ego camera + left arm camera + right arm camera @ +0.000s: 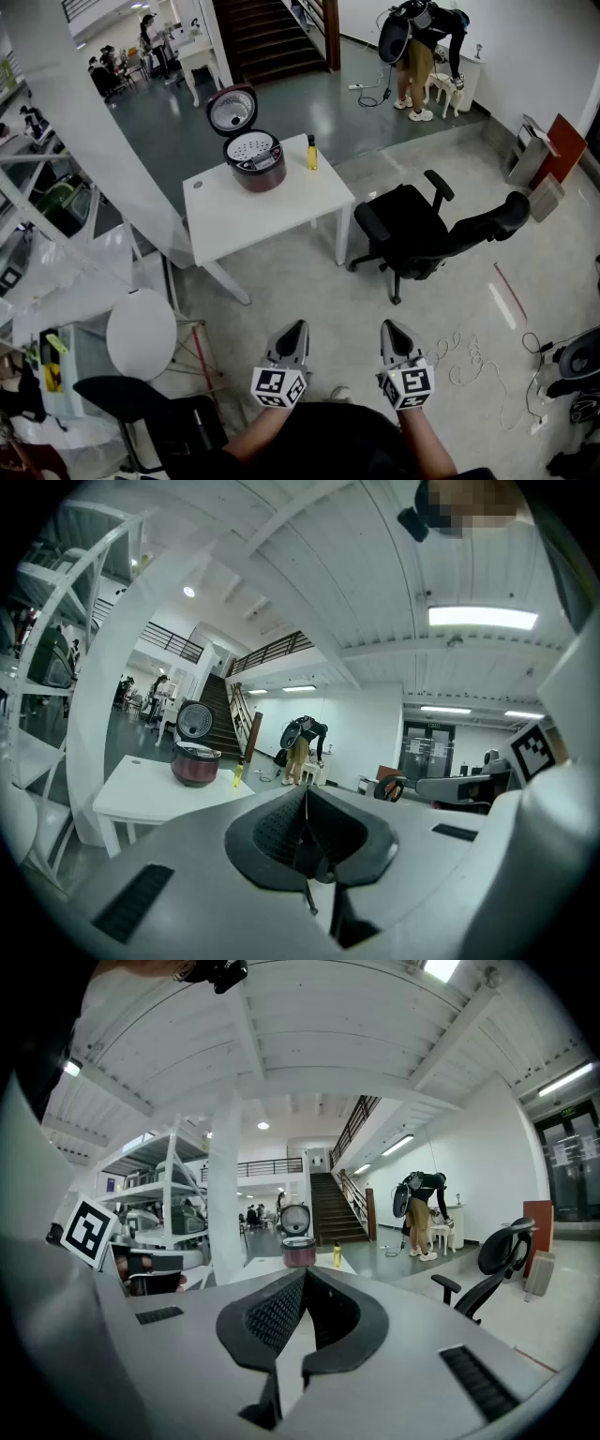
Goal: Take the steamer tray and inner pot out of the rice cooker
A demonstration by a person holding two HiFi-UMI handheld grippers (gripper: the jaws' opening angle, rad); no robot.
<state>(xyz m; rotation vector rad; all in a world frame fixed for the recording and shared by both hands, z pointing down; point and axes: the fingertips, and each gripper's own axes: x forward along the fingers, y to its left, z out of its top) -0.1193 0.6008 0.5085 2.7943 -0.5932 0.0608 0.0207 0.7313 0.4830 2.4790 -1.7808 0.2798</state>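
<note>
I hold my left gripper (296,328) and right gripper (391,328) near my body, both with jaws pressed together on nothing. The cooker (260,169) stands far ahead on the table (234,216), lid up, with the tray (251,147) seated inside. Nothing is out yet, I judge: I must get there, lift the tray, then the pot hidden beneath.

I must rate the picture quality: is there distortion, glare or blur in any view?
Head view: sharp and evenly lit, the rice cooker clear. Left gripper view: strong fisheye bending, black corners, a ceiling lamp glares. Right gripper view: the same bending and dark corners, the rice cooker small yet readable.
</note>
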